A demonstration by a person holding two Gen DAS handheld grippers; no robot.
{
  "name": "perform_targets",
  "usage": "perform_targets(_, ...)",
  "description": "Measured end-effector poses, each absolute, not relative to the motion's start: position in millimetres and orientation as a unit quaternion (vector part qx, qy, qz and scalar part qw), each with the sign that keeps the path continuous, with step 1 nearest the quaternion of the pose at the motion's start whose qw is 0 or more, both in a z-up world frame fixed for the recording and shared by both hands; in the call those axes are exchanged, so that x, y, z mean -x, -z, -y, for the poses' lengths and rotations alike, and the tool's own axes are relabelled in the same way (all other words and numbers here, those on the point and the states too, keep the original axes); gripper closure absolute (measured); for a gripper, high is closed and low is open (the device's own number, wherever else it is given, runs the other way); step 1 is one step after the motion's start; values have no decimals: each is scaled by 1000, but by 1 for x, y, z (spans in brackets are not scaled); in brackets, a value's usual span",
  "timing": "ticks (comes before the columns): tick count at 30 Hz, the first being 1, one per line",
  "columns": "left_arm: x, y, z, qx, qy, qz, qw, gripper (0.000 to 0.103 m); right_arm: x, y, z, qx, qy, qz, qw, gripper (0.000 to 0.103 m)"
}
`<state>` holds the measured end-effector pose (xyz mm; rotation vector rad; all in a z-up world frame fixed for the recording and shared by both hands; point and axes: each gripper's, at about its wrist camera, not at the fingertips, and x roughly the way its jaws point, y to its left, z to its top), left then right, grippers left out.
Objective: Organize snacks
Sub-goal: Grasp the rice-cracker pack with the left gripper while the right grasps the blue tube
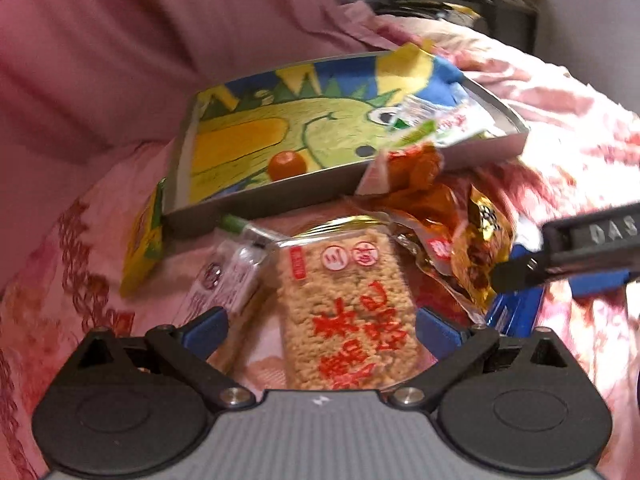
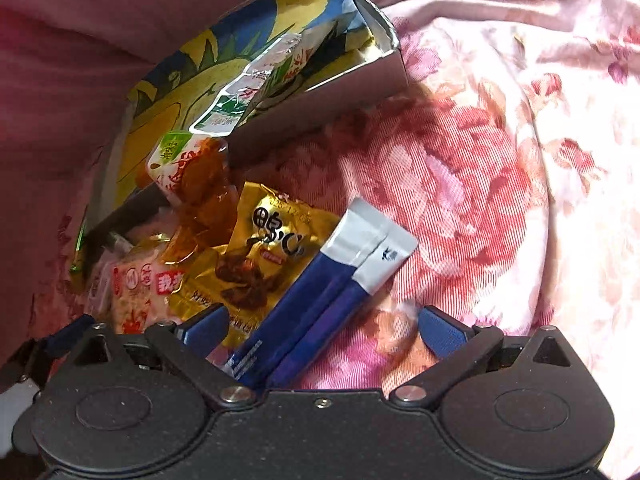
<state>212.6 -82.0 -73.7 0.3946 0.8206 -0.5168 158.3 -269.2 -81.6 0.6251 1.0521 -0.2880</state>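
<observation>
Two packets at most look put away, so I judge the job barely begun. Through the left wrist camera I take the shallow grey tray (image 1: 208, 208) with its cartoon dinosaur lining as my landmark. A clear and green packet (image 1: 436, 120) lies in the tray's far right corner, and an orange packet (image 1: 412, 168) straddles its near wall, half in and half out. Just before the tray, on the pink floral bedspread (image 1: 60, 280), lie the rice cracker pack (image 1: 344, 312), a clear sachet (image 1: 228, 276) to its left, and a gold packet (image 1: 480, 256) to its right. My left gripper (image 1: 320, 328) hovers over the cracker pack with jaws spread wide, holding nothing. The right gripper enters from the right edge, its tip at the gold packet.

Through the right wrist camera the tray (image 2: 320, 100) sits further off, tilted in frame. This view shows what the other barely does: two blue stick sachets (image 2: 312, 304) with silver ends, lying near the tray beside the gold packet (image 2: 264, 252). My right gripper (image 2: 320, 332) is spread open above them, empty. It loses the clear sachet, though. Five loose snacks, by my count, remain to go in.
</observation>
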Motion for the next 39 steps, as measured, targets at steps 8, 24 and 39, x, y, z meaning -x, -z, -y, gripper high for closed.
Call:
perform_targets(8,-226,80,77,-124,262,-437,851,18,-163,87,262,-258,154,-494,816,9)
perform_targets(24,-225,76,72,-95,260,-482,831,27,-143,79,262,-242,155,-492,822,47)
perform_targets(39,-203,76,62,-87,246,-536,803,25,-130,71,262,-232,130,-487,832,57)
